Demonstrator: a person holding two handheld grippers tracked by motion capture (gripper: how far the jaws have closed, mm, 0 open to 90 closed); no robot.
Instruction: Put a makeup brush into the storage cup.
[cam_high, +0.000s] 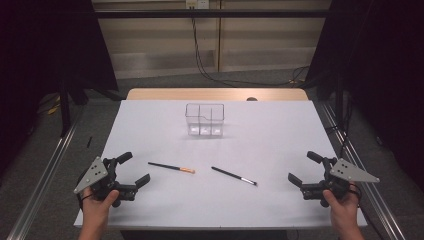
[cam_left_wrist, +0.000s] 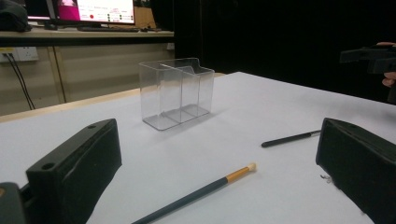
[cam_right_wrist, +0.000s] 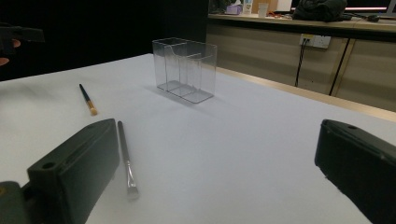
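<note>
Nothing is moved yet, as far as the frames show. Two brushes lie flat on the white worktop (cam_high: 280, 125) in the lower middle of the high view: the orange-tipped brush (cam_high: 171, 167) left of centre and the silver-tipped brush (cam_high: 234, 176) just right of centre, apart from each other. The clear holder (cam_high: 205, 119) stands upright above them, near the middle of the frame, and its compartments look empty.

The left gripper (cam_high: 131, 171) sits at the lower left, its jaws wide apart with nothing between them; the orange-tipped brush is the nearer one to it. The right gripper (cam_high: 304, 169) sits at the lower right, jaws likewise apart and empty, well clear of the silver-tipped brush.

Judging from this layout, the work is likely to put both brushes into the holder, and all of it remains: reach, grip, lift, drop each one in
</note>
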